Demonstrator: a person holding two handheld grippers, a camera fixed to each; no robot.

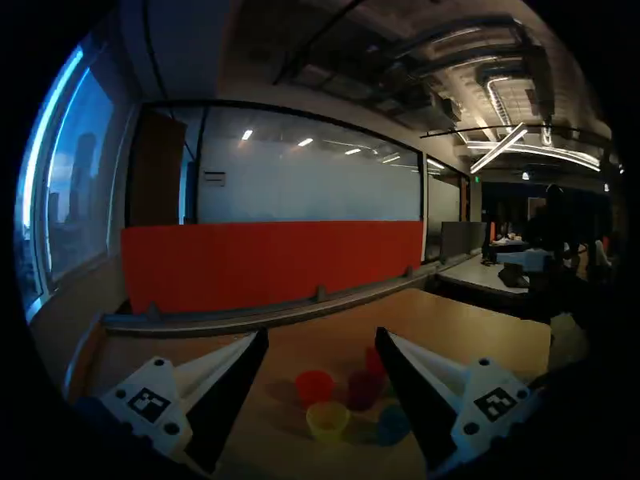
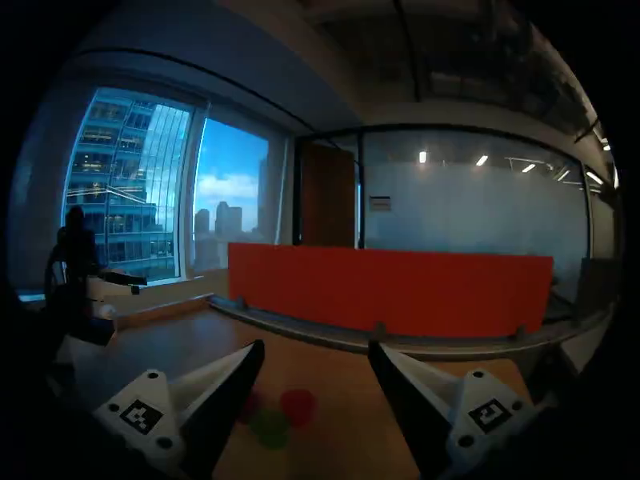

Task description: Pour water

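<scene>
Several small plastic cups cluster on the wooden table. In the left gripper view I see an orange-red cup (image 1: 314, 386), a yellow cup (image 1: 328, 419), a dark red cup (image 1: 364, 388) and a blue cup (image 1: 393, 422), all ahead of and below my left gripper (image 1: 322, 344), which is open and empty. In the right gripper view a red cup (image 2: 298, 405) and a green cup (image 2: 271, 428) lie ahead between the fingers of my right gripper (image 2: 316, 356), also open and holding nothing. Whether any cup holds water cannot be told.
A red divider panel (image 1: 272, 260) with a grey rail runs along the table's far edge (image 2: 320, 332). Behind it is a frosted glass wall. Windows show on the left. Another desk with dark equipment (image 1: 512, 268) stands to the right. A tripod-like device (image 2: 88, 296) stands at the left.
</scene>
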